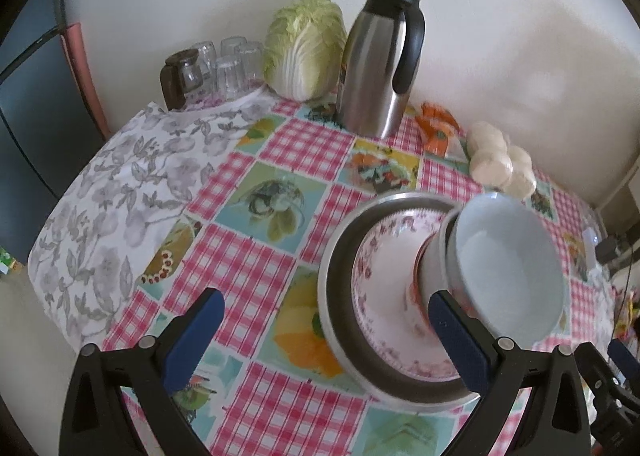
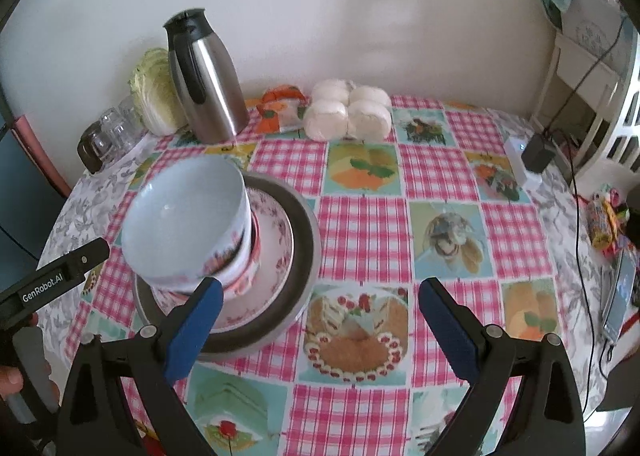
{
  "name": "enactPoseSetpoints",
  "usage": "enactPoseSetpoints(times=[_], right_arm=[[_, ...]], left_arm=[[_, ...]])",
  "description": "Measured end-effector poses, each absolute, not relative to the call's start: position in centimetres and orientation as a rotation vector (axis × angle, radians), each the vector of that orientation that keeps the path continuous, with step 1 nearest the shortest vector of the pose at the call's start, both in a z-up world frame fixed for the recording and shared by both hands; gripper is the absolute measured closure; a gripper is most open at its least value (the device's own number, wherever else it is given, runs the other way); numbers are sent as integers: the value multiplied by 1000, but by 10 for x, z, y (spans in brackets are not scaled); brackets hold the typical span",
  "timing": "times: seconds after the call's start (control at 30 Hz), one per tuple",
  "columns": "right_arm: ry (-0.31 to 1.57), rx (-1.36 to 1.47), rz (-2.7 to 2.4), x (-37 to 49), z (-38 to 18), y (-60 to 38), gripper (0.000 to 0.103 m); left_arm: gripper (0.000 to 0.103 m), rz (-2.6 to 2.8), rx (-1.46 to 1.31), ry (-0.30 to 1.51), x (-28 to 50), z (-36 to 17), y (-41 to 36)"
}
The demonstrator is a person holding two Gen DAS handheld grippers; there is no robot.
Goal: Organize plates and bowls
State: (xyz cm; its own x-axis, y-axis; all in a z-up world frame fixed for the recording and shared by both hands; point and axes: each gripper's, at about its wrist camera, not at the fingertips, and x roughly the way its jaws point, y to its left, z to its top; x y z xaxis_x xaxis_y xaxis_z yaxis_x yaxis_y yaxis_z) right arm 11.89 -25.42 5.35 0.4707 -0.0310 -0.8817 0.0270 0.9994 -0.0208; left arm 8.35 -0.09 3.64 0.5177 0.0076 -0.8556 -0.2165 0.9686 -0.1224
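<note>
Behind stacked bowls point(image 2: 184, 224), a thermos point(image 2: 208, 80) and buns point(image 2: 348, 114) stand; both grippers' fingers point(image 1: 196, 336) spread, empty.

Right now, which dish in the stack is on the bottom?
The metal plate; the floral plate lies in it, with the white bowls stacked on top.
</note>
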Motion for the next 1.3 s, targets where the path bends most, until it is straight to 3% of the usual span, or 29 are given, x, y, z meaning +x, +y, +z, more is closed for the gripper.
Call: enactPoseSetpoints(times=[0.47, 1.3], right_arm=[[1170, 2, -41, 97, 14, -255, 5], [1259, -46, -71, 96, -10, -254, 5]], left_arm=[[0, 74, -120, 1100, 64, 3, -8], [0, 39, -79, 1155, 68, -15, 0]])
